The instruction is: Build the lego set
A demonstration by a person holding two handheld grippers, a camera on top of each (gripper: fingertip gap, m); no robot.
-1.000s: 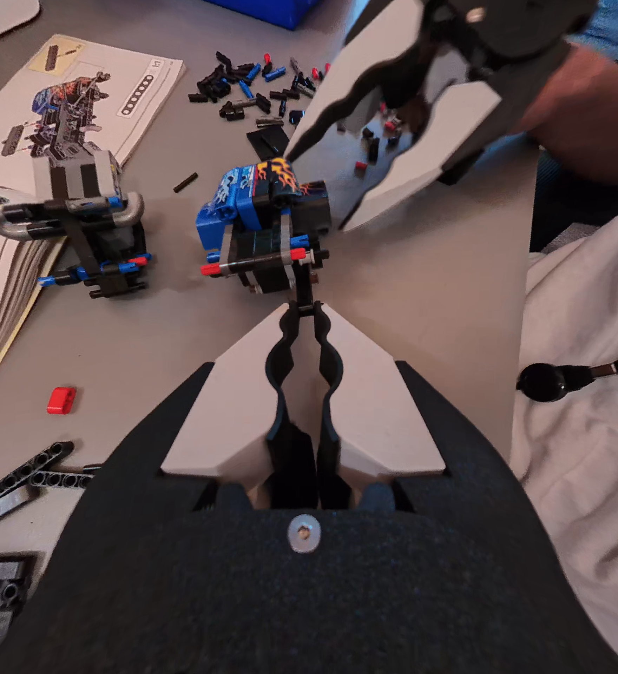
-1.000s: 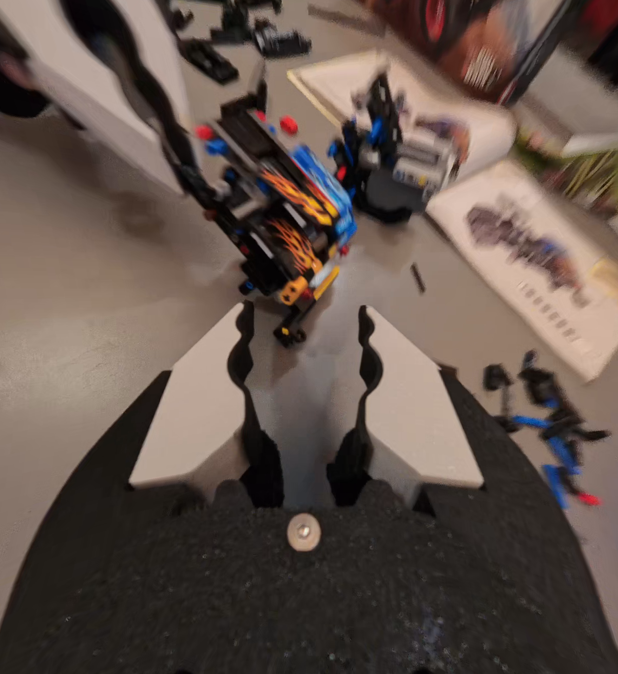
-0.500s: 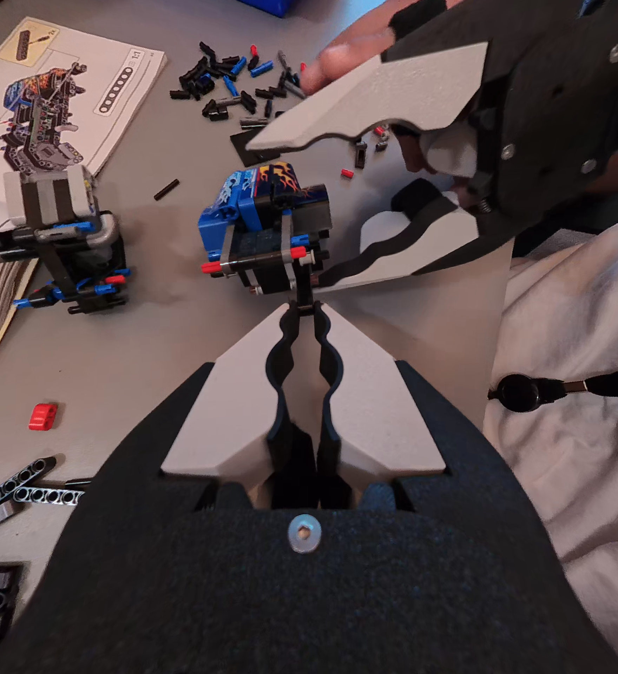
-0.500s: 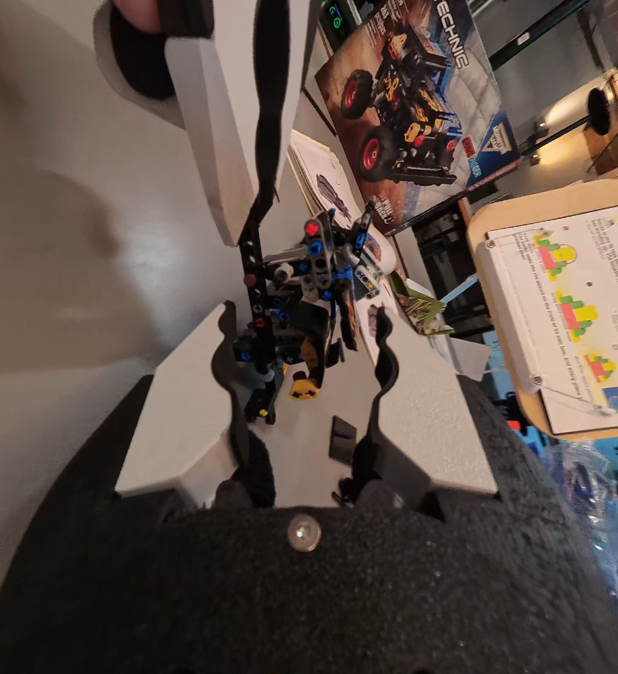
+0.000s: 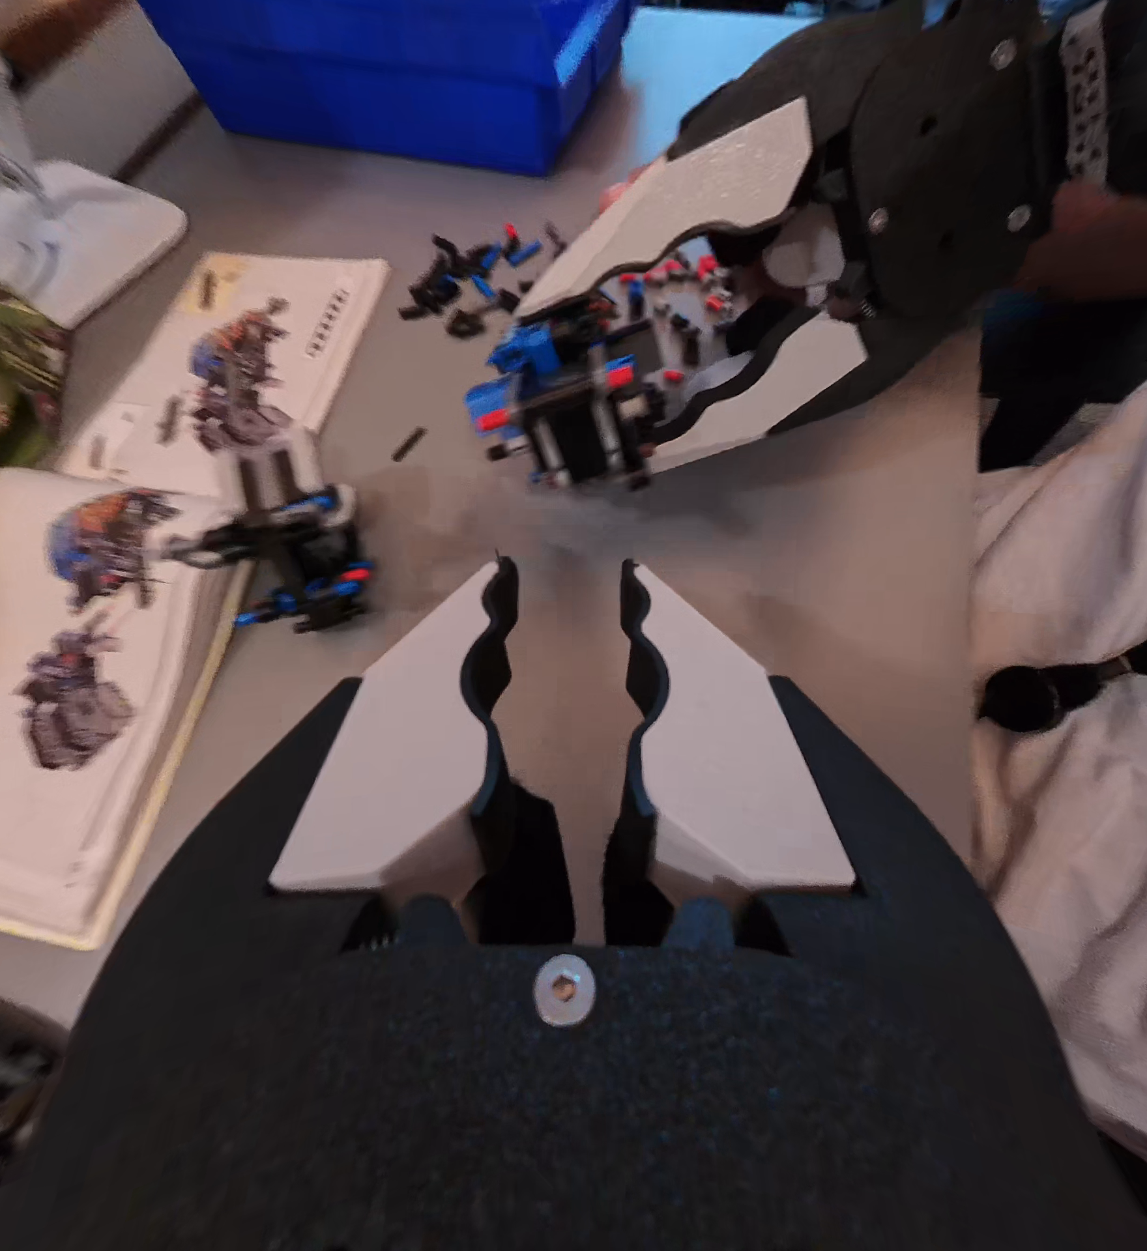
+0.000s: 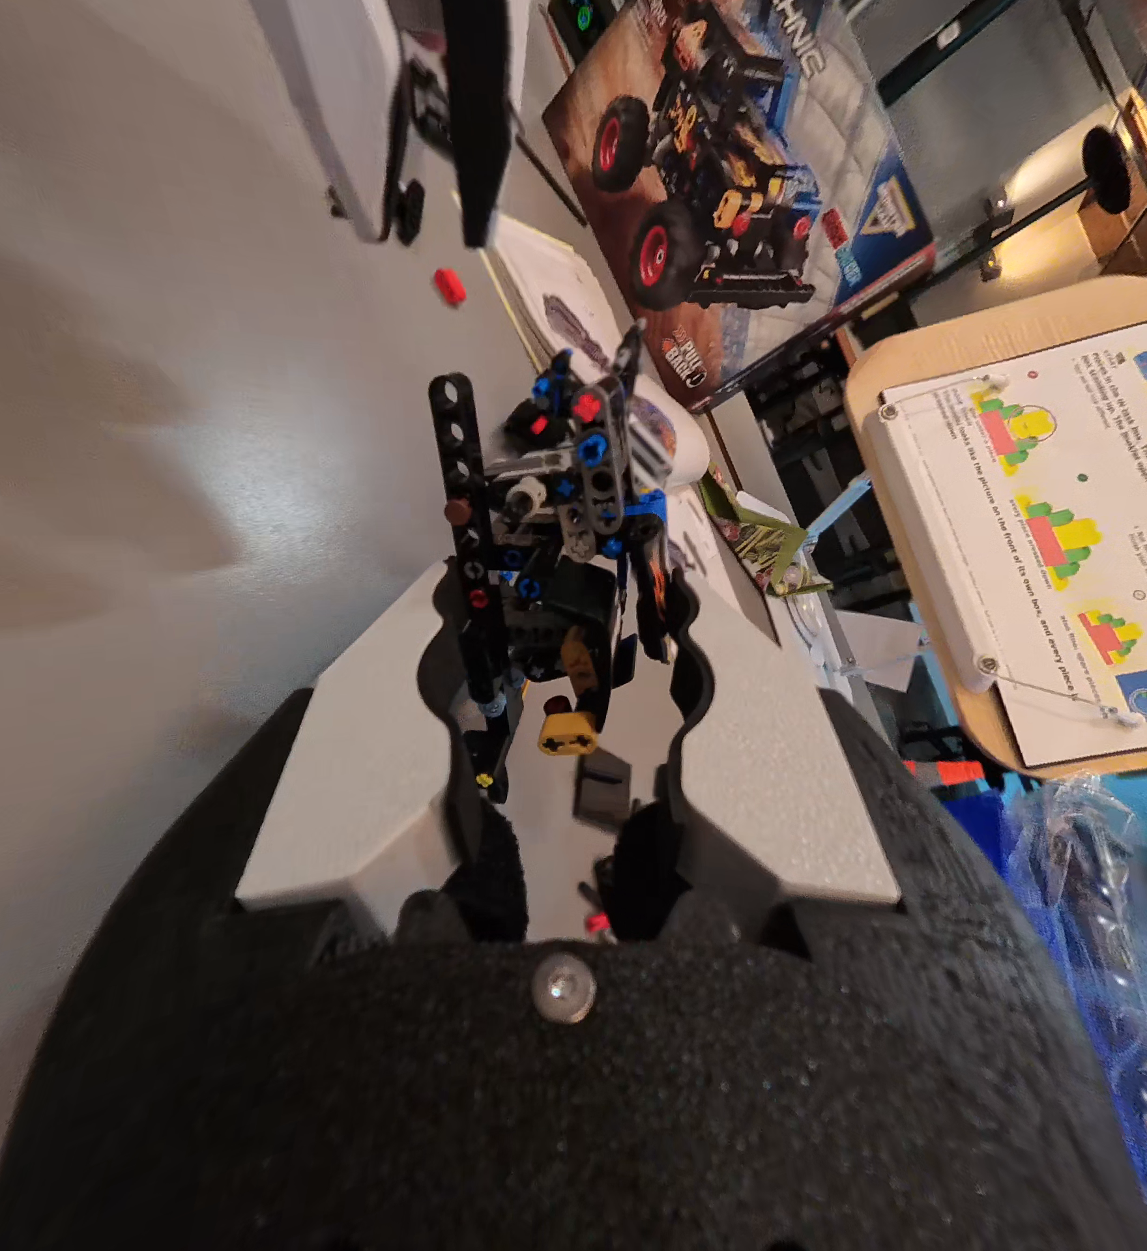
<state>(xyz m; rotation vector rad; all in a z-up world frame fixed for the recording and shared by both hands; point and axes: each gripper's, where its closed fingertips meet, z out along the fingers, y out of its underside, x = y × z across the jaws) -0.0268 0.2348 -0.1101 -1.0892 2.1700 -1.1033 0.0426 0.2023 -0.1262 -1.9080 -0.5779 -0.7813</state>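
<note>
grey worktop (image 5: 794, 555), cluttered, both views partly motion-blurred. blue bin (image 5: 395, 74) at the far edge. open instruction booklet (image 5: 83, 677) along the left side in the left wrist view, with a second printed sheet (image 5: 286, 338) just beyond it. white cloth (image 5: 1085, 677) off the right edge.

left tool (image 5: 565, 575): fingers spread, bare worktop showing between them, touching no part.

right tool (image 6: 560, 596): fingers set either side of the main lego assembly (image 6: 557, 541). left finger pad against the long black holed beam, right pad at the flame-printed side panel. grip looks closed on the model, though blur hides the exact contact. in the left wrist view the same right tool (image 5: 598, 379) comes in from the upper right, and the assembly (image 5: 564, 413), blue on top and black below with red pin ends, sits between its two grey fingers above its own shadow.

second sub-assembly (image 5: 300, 541), grey, black and blue, rests at the booklet edge, well apart from the held model.

loose pieces (image 5: 476, 284), black, blue and red pins, scattered behind the model. single short black pin (image 5: 408, 443) lies alone between the two builds. one red piece (image 6: 449, 284) lies alone in the right wrist view.

set box (image 6: 726, 189) with a monster truck picture lies beyond the booklet. wooden board with a printed card (image 6: 1031, 528) at far right.
</note>
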